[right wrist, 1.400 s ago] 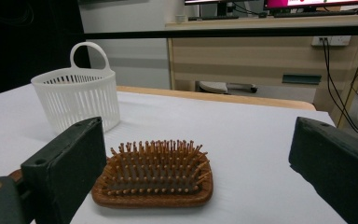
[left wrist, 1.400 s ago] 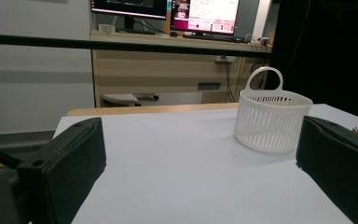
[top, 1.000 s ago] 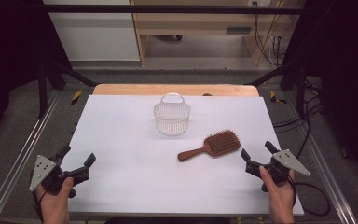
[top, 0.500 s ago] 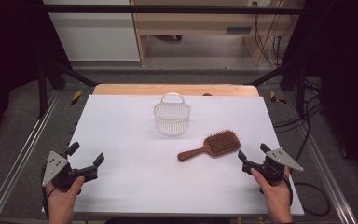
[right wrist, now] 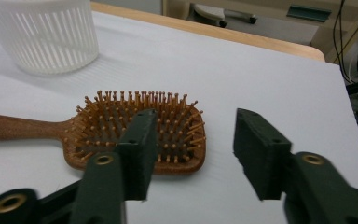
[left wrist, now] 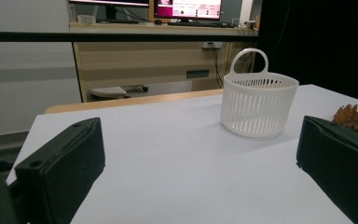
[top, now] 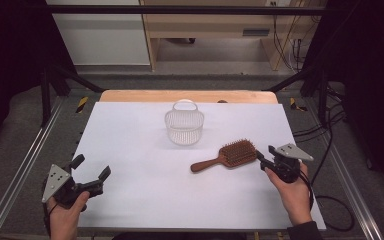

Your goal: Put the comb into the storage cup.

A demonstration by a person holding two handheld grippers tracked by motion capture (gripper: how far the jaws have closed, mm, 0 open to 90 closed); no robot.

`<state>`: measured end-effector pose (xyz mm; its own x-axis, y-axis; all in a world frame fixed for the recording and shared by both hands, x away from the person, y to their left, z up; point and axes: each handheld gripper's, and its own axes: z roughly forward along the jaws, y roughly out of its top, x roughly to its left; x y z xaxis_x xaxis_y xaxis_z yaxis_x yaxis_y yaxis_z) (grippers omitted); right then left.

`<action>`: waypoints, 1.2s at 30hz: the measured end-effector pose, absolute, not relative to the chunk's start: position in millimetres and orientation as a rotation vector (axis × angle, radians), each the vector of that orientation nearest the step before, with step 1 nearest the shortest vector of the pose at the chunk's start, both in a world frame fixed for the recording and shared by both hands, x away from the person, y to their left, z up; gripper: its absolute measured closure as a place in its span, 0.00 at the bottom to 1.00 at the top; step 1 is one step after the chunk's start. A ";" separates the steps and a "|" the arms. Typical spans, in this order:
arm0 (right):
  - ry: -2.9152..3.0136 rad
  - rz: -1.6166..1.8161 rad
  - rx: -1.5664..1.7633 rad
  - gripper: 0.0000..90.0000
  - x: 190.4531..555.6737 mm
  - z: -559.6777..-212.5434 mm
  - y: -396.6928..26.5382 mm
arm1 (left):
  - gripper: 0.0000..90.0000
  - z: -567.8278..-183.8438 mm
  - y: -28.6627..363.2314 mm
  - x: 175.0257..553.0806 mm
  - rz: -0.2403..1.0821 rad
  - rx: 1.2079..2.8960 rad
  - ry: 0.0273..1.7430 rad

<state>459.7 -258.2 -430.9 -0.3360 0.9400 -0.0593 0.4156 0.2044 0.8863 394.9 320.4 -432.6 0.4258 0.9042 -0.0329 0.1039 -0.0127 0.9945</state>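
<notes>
Hairbrush [top: 226, 155] lies bristles up on the white table [top: 130, 145], just in front of the white basket [top: 184, 127], handle pointing left. Right gripper [top: 261, 159] sits just beside the brush head, its jaws half apart, having just been closing, with nothing between them. It should probably straddle the head's edge squarely before clamping. Left gripper [top: 91, 169] waits well apart, jaws wide.

The hairbrush [top: 225, 156] looks like smooth brown wood, the slatted basket [top: 184, 125] white plastic, the table [top: 130, 150] matt white.

Wooden hairbrush [top: 226, 156] flat, bristles up.
</notes>
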 end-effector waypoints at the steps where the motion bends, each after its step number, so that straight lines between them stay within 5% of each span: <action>1: 1.867 1.061 1.251 0.66 463.1 -429.6 -257.5 | 0.01 -432.5 320.8 394.3 0.821 1.450 0.956; 11: 1.881 1.059 1.284 1.00 497.9 -428.3 -263.3 | 0.01 -432.3 320.0 393.2 0.817 1.447 0.955; 36: 1.931 1.015 1.380 1.00 549.3 -464.9 -265.4 | 0.02 -433.1 317.6 391.8 0.809 1.455 0.962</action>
